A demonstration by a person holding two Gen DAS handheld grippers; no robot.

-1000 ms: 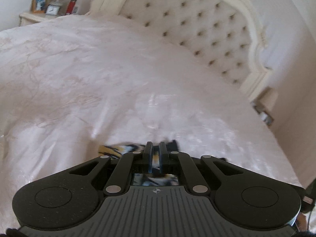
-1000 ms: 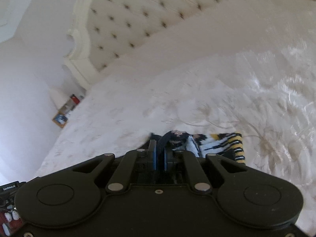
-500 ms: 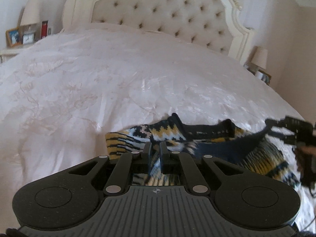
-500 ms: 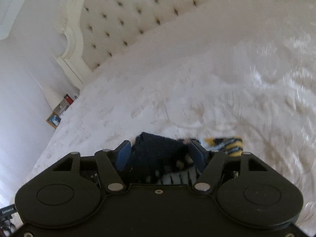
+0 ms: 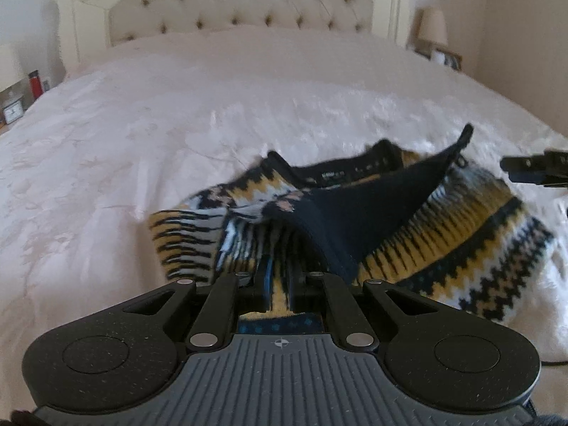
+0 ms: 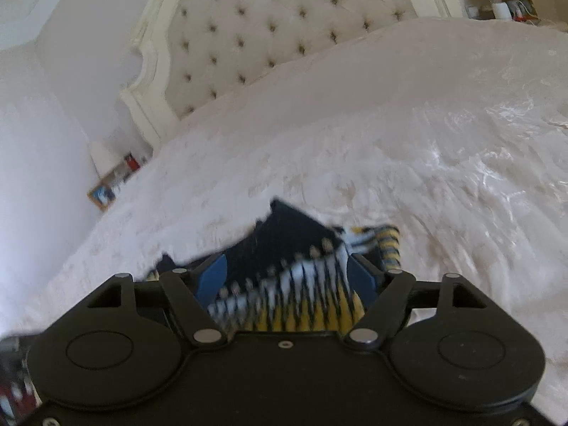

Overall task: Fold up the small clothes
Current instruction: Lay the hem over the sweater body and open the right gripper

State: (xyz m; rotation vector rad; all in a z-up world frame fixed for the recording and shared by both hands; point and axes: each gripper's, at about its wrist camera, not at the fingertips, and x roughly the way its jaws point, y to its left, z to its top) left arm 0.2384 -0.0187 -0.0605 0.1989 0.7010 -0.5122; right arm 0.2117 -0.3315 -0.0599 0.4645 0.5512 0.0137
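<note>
the navy, mustard and white patterned knit sweater is smeared by motion blur – its near hem is hidden behind the left gripper's black body. the other black gripper is cut off at the right edge.

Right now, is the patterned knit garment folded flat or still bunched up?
Bunched up, not flat: the patterned knit garment lies rumpled on the bedspread, a dark panel flipped over it.

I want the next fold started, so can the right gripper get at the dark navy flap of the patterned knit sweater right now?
Probably yes: the right gripper is opening, its jaws apart around the patterned knit sweater; the dark navy flap lies just ahead, nothing between.
</note>
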